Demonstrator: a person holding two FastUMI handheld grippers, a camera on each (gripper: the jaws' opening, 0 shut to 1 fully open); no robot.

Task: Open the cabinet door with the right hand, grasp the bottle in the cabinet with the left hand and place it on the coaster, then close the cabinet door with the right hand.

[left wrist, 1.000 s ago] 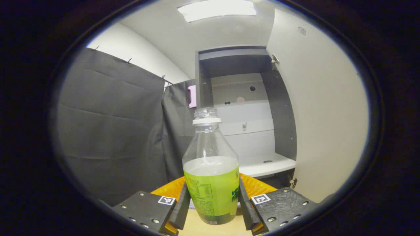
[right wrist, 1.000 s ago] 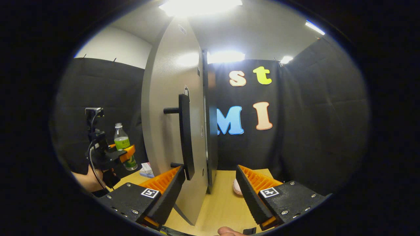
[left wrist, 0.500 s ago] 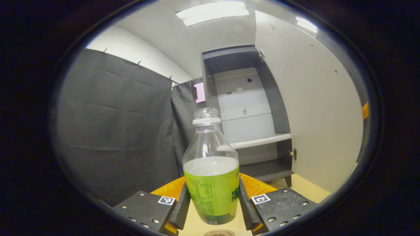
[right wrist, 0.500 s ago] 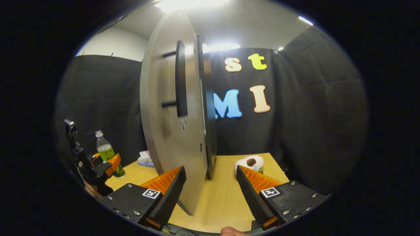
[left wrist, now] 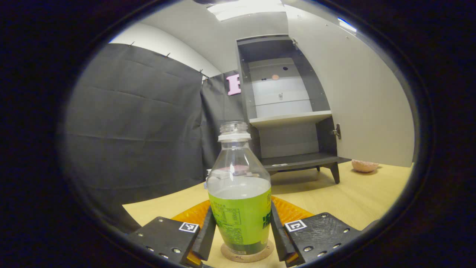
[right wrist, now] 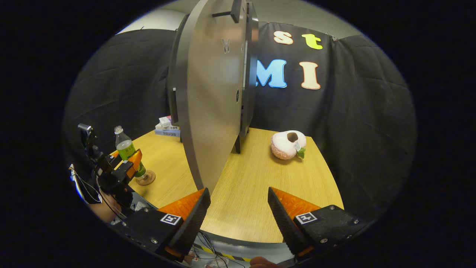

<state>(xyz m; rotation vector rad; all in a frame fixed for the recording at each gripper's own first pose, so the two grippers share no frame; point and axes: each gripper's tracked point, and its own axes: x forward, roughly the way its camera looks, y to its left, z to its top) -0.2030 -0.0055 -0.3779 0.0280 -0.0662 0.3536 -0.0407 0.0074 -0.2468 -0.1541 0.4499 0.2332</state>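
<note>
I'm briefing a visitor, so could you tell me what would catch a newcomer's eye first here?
Probably the green-labelled bottle, gripped by the left claw just over the round coaster on the wooden table. Behind it, the cabinet stands with its door wide open. A pink plush toy lies to the door's right.

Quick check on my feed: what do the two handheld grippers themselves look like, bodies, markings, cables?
Both grippers, left gripper and right gripper, have black bolted finger blocks, each carrying a square black-and-white tag. In the right gripper view the left one shows a camera mast and thin cables.
</note>
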